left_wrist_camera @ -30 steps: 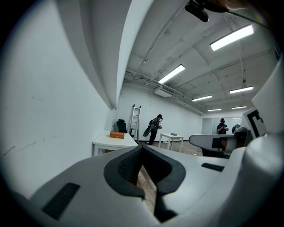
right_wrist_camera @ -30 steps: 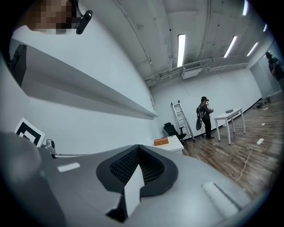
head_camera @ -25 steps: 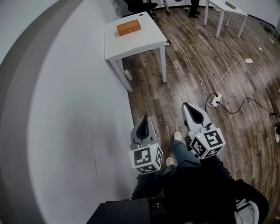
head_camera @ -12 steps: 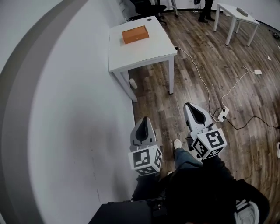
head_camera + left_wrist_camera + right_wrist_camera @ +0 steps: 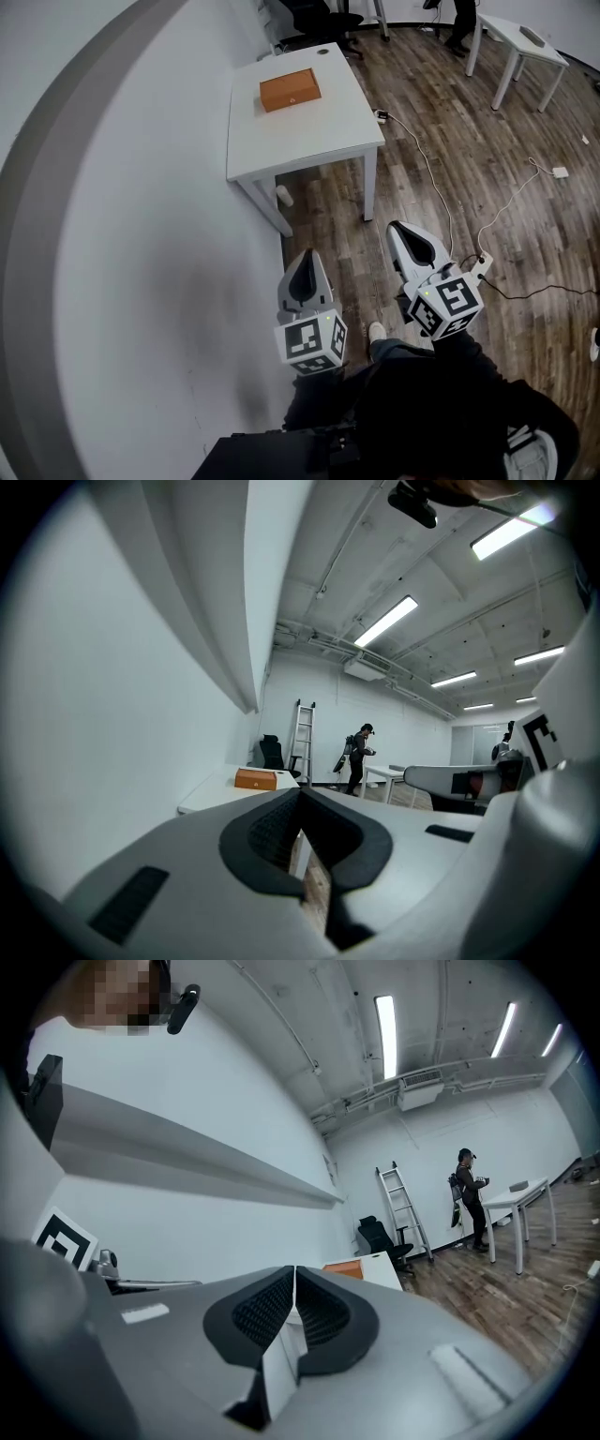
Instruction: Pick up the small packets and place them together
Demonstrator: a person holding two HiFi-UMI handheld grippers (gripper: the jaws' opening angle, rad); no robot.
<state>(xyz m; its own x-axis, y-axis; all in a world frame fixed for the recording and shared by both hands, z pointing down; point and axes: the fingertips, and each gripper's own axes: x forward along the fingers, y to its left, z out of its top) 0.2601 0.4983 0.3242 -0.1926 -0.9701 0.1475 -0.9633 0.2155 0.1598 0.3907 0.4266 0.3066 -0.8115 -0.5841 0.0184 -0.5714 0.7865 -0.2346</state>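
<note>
I can't see any small packets. The only thing on the white bench (image 5: 309, 141) is an orange box (image 5: 290, 90). It sits near the far end of the bench, with its long side running across the bench top. Both claws are well short of the bench, over the wooden floor (image 5: 450, 169), and point toward it. The left claw (image 5: 307, 258) is pinched together and empty. The right claw (image 5: 405, 232) is pinched together and empty too. The box lies ahead and a bit left, so I think the left claw lines up with it better.
</note>
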